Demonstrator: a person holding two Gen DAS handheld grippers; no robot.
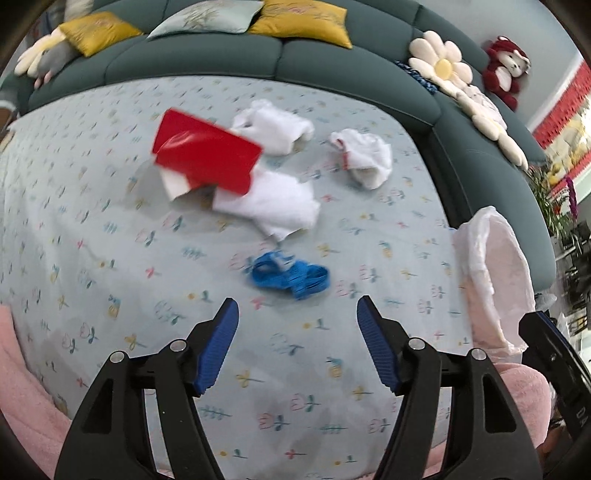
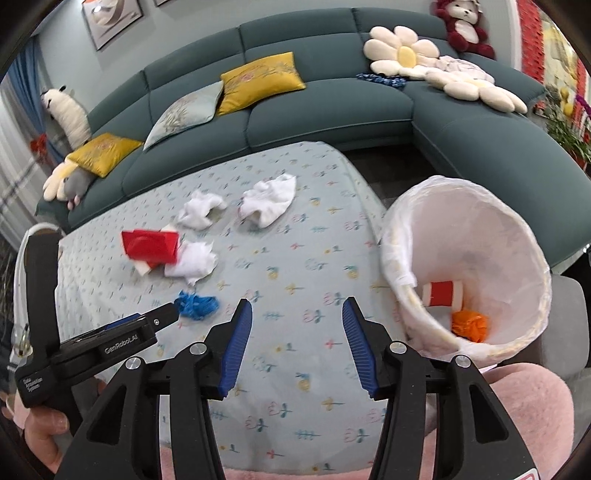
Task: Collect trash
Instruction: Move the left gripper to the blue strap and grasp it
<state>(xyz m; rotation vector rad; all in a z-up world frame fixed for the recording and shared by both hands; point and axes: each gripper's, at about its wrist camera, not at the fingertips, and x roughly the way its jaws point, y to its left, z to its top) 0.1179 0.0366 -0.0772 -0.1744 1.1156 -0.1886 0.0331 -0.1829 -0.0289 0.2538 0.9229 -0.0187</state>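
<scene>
Left wrist view: left claw (image 1: 297, 308) gapes empty just short of the blue scrap (image 1: 290, 275); right claw (image 2: 297, 310) also parted, empty. Risk: pads snag the bench (image 1: 92, 236) cloth. Red wrapper (image 1: 207, 151) overlaps tissue (image 1: 273, 206); bin (image 2: 465, 266) right.

Each gripper, left gripper (image 1: 297, 308) and right gripper (image 2: 297, 308), has black plastic arms, ribbed blue pads (image 2: 236, 343) inside the claw, silver pivot screws (image 2: 198, 347) behind them, white lettering along the body

Teal corner sofa (image 2: 332, 107) behind floral-clothed table (image 2: 295, 258); grey wall (image 2: 184, 33) with framed pictures (image 2: 110, 22); blue curtain (image 2: 22, 74) left
</scene>
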